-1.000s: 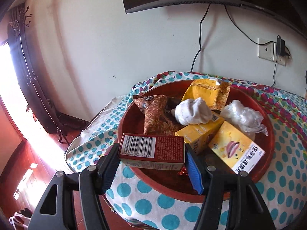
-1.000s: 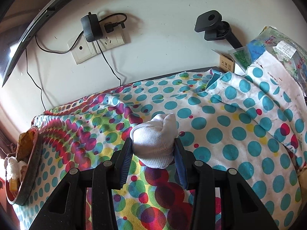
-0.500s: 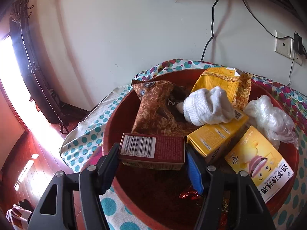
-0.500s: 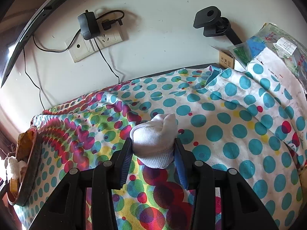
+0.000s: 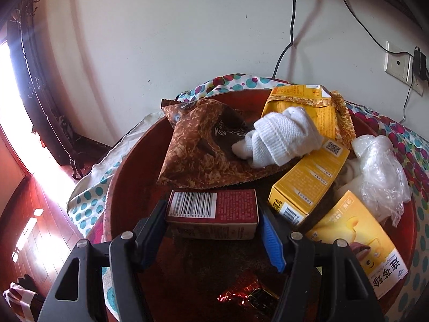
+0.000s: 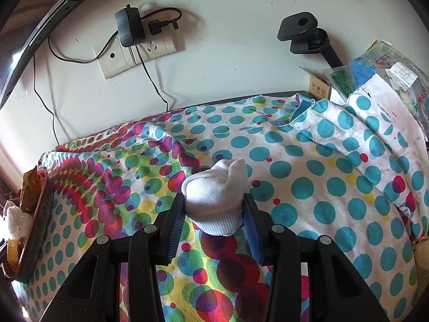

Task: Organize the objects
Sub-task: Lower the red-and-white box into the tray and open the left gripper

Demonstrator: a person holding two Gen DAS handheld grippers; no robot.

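A dark red carton (image 5: pixel 211 212) with a barcode label sits between the fingers of the left gripper (image 5: pixel 213 230), low over the floor of a round red tray (image 5: pixel 120 187); the jaws are opening, the black finger against one end of the carton and the blue pad only just beside the other. Behind it in the tray lie a brown snack bag (image 5: pixel 198 145), a rolled white sock (image 5: pixel 281 136), a yellow packet (image 5: pixel 303 102), two yellow boxes (image 5: pixel 308 179) (image 5: pixel 359 238), crumpled clear plastic (image 5: pixel 378 166) and a red foil wrapper (image 5: pixel 246 295). Well apart from the tray, the right gripper (image 6: pixel 214 214) pinches a second white sock bundle (image 6: pixel 217 196) above the polka-dot tablecloth (image 6: pixel 308 187), near a wall socket (image 6: pixel 134 51) with a charger (image 6: pixel 128 26) plugged in
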